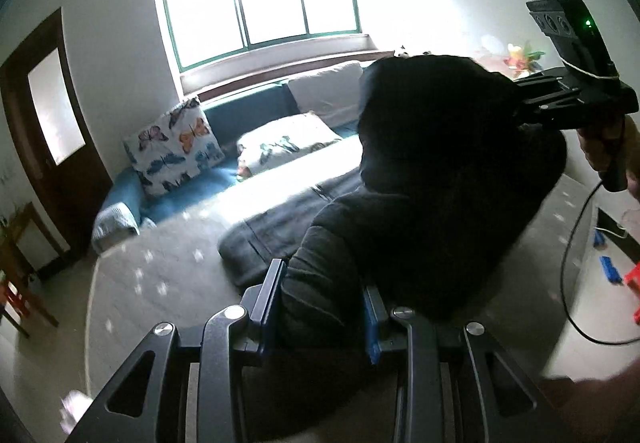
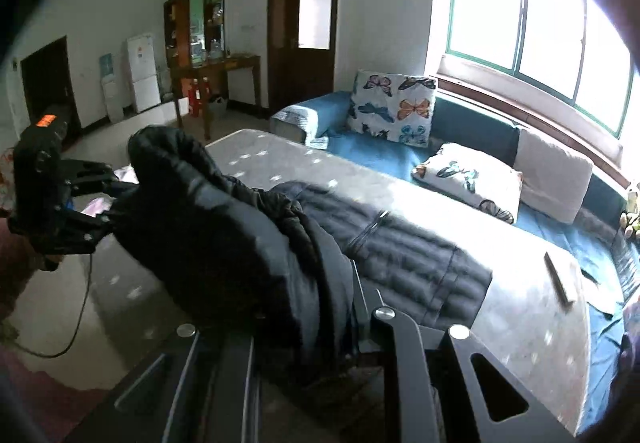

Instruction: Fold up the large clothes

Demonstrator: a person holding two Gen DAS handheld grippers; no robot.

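Observation:
A dark quilted puffer jacket (image 1: 440,183) hangs bunched between both grippers, its lower part still lying on the grey spotted table (image 1: 160,275). In the left wrist view my left gripper (image 1: 324,307) is shut on a fold of the jacket between its blue pads. My right gripper (image 1: 520,109) bites the fabric's upper right edge, held by a hand. In the right wrist view the jacket (image 2: 224,227) drapes over my right gripper (image 2: 320,323) and hides its fingertips. My left gripper (image 2: 116,203) clamps the far left end.
A blue sofa (image 2: 380,155) with butterfly cushions (image 2: 394,107) runs along the table's far side under a window. A slim dark bar (image 2: 560,279) lies on the table (image 2: 520,315) to the right. A black cable (image 1: 568,263) hangs from the right gripper.

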